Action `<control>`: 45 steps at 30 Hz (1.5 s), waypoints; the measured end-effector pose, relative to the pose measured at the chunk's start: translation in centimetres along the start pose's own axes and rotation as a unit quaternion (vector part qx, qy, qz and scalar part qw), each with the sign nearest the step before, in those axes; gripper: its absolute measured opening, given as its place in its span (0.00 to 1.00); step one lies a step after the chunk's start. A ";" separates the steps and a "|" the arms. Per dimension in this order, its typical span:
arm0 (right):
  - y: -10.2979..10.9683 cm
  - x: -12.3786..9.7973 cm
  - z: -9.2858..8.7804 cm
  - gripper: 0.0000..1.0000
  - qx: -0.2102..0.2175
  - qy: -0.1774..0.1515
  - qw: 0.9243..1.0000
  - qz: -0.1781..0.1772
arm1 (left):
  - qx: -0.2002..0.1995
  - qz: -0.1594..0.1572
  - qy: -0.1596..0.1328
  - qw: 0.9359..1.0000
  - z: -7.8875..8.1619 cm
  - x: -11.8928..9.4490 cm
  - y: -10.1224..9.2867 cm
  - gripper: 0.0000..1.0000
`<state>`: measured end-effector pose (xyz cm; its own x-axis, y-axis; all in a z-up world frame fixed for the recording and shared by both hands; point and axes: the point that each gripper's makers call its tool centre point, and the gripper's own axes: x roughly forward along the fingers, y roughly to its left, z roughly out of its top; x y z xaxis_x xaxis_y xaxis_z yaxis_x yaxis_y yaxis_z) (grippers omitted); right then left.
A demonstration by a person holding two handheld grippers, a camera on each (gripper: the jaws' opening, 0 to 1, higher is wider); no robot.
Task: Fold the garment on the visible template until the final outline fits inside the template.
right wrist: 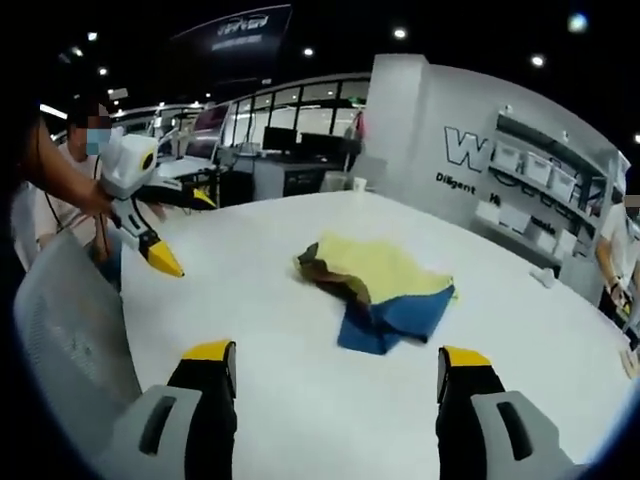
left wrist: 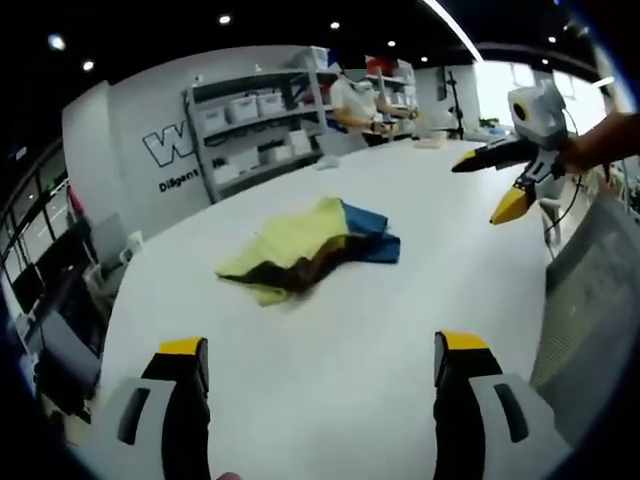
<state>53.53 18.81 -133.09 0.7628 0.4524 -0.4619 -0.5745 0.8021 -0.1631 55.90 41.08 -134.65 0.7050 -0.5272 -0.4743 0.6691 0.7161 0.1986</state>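
Both grippers hang back from the garment (left wrist: 308, 247), jaws spread wide and empty: the left gripper (left wrist: 325, 375) on one side of the table (left wrist: 330, 400), the right gripper (right wrist: 340, 385) on the other, likely sizing up a first grasp. It lies crumpled mid-table, yellow over blue, its long axis running roughly between them. I can make out no template.
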 end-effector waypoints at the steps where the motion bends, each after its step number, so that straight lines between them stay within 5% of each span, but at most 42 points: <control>1: -0.1 0.1 0.1 0.77 -0.003 0.000 1.000 0.000 | 0.003 -0.002 0.000 1.000 0.1 0.1 0.1 0.89; 9: -0.6 1.2 -0.2 0.59 -0.021 0.013 1.000 0.009 | 0.022 -0.019 0.007 1.000 0.6 1.5 0.6 0.83; 20: -1.0 3.0 -0.2 0.54 -0.041 0.022 0.999 0.019 | 0.063 -0.051 0.018 0.997 1.0 3.2 0.1 0.79; 28: -1.3 4.4 0.0 0.36 -0.104 0.028 0.994 0.026 | 0.052 -0.062 0.026 0.996 1.1 4.6 0.4 0.75; 45: -3.2 8.4 -0.1 0.25 -0.099 0.050 0.993 0.034 | 0.086 -0.073 0.045 0.993 1.2 7.9 1.5 0.55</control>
<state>61.78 19.97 -136.53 0.6922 0.4538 -0.5612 -0.6787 0.6738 -0.2923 62.75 37.48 -137.03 0.5790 -0.5704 -0.5825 0.7982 0.5424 0.2621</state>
